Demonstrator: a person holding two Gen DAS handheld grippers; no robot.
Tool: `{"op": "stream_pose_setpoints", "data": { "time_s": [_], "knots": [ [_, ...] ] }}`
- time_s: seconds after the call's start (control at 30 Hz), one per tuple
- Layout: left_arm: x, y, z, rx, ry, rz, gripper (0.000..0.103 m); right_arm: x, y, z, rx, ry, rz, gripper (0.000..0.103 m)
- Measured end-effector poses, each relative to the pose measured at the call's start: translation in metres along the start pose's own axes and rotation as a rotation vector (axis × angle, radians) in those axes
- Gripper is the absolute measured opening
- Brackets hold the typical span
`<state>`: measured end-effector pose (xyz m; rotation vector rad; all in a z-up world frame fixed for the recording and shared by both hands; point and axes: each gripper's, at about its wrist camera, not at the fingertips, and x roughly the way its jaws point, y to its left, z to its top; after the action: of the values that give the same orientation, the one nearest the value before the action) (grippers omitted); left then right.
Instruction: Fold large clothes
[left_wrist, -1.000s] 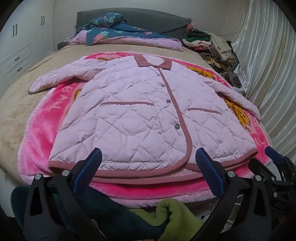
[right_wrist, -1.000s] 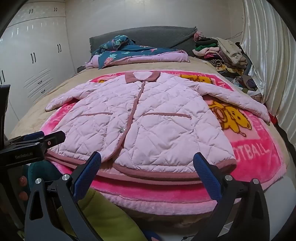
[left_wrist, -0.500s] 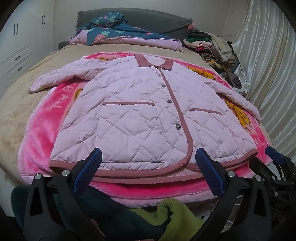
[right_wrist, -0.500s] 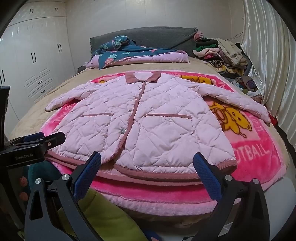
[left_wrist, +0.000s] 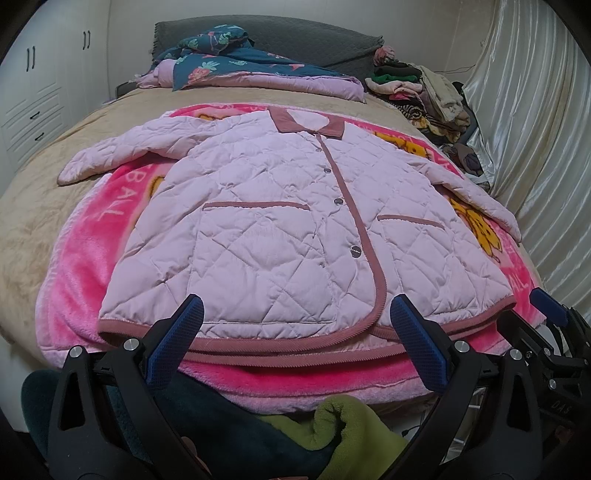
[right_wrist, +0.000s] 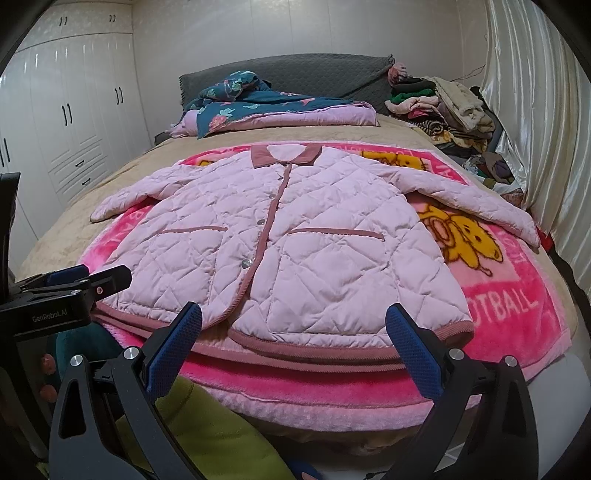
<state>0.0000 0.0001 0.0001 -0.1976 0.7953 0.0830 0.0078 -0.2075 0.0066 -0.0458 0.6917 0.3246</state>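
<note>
A pink quilted jacket (left_wrist: 280, 229) lies flat and buttoned, front up, on a pink blanket (left_wrist: 81, 266) spread over the bed (left_wrist: 33, 206). Its collar points to the far end, its hem runs along the near edge, and both sleeves stretch out to left and right. The left claw (left_wrist: 297, 339) hovers released just short of the hem, its blue pads wide apart and grasping nothing. The right claw (right_wrist: 295, 341) is likewise released near the hem's right part, empty. At the far end lies a folded quilt (right_wrist: 269, 105); a pile of clothes (right_wrist: 443, 107) sits at the far right, beside a curtain (right_wrist: 535, 110). A wardrobe (right_wrist: 66, 122) stands on the left.
</note>
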Motion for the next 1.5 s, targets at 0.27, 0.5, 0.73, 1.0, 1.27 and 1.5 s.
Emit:
{"op": "stream_pose_setpoints", "data": {
  "time_s": [0.27, 0.5, 0.73, 1.0, 1.27, 1.5],
  "knots": [
    [-0.001, 0.0, 0.0, 0.001, -0.003, 0.0, 0.095, 0.0, 0.004, 0.003, -0.002, -0.001, -0.002, 0.099],
    [0.0, 0.0, 0.0, -0.001, 0.0, -0.001, 0.095, 0.0, 0.004, 0.004, -0.001, -0.003, 0.0, 0.099],
    [0.0, 0.0, 0.0, -0.001, 0.0, -0.001, 0.095, 0.0, 0.003, 0.003, -0.001, -0.004, -0.001, 0.099],
    [0.0, 0.0, 0.0, 0.0, 0.0, 0.0, 0.095, 0.002, 0.005, 0.003, 0.001, -0.003, 0.002, 0.099],
    [0.005, 0.0, 0.001, 0.004, 0.002, 0.004, 0.095, 0.004, 0.002, 0.004, 0.006, -0.002, 0.008, 0.099],
    [0.009, -0.001, 0.016, 0.007, 0.009, -0.004, 0.095, 0.011, -0.007, 0.021, 0.03, -0.013, 0.013, 0.099]
  ]
}}
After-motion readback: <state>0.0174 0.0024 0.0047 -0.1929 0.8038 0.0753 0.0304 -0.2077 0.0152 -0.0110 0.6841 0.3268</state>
